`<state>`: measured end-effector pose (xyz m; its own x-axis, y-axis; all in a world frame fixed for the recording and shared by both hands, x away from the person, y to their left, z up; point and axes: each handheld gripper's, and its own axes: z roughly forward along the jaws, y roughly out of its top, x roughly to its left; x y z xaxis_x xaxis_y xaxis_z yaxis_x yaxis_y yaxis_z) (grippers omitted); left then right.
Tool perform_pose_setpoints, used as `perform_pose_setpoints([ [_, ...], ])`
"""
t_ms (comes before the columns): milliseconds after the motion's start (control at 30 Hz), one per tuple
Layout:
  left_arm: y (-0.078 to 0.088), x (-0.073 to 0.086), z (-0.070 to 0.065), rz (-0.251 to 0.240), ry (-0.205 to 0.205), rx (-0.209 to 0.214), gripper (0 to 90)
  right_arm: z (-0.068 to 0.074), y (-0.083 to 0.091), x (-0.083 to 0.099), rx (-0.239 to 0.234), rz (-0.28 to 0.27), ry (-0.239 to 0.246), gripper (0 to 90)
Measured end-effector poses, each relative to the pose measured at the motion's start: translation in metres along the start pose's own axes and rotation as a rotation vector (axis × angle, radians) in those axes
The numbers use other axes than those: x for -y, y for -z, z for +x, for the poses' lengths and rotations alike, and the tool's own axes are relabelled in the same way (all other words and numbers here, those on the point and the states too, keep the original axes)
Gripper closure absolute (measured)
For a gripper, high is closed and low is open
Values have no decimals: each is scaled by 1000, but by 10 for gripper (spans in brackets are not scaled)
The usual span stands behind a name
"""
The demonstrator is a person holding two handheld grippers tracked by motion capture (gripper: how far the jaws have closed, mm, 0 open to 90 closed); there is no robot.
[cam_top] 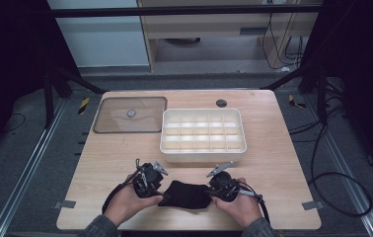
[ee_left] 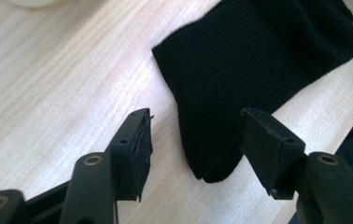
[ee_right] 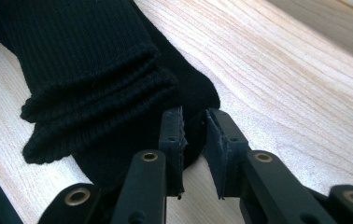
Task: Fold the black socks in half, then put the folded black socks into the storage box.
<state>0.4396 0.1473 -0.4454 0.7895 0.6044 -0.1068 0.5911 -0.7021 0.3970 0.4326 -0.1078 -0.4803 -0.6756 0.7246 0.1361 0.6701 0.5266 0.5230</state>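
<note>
place: lab-style recording booth | evidence: light wooden table on grey carpet floor | black curtains at both sides | black metal frame struts | loose black cables | metal floor rails

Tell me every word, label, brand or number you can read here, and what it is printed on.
None can be read.
black sock: plain ribbed knit, no label.
white divided box: no print.
clear lid: no writing; the round spot at its middle is too small to tell.
left gripper and right gripper: no markings.
</note>
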Motion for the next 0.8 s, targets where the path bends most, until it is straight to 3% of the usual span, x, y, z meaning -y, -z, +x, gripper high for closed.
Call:
perform_pose_setpoints([
  [367,-3,1,1,-2,13,1,497,0,0,-1,-3,6,-4,758],
  [800,-20,4,0,25,19,40,567,0,-1,-1,1,7,-2,758],
])
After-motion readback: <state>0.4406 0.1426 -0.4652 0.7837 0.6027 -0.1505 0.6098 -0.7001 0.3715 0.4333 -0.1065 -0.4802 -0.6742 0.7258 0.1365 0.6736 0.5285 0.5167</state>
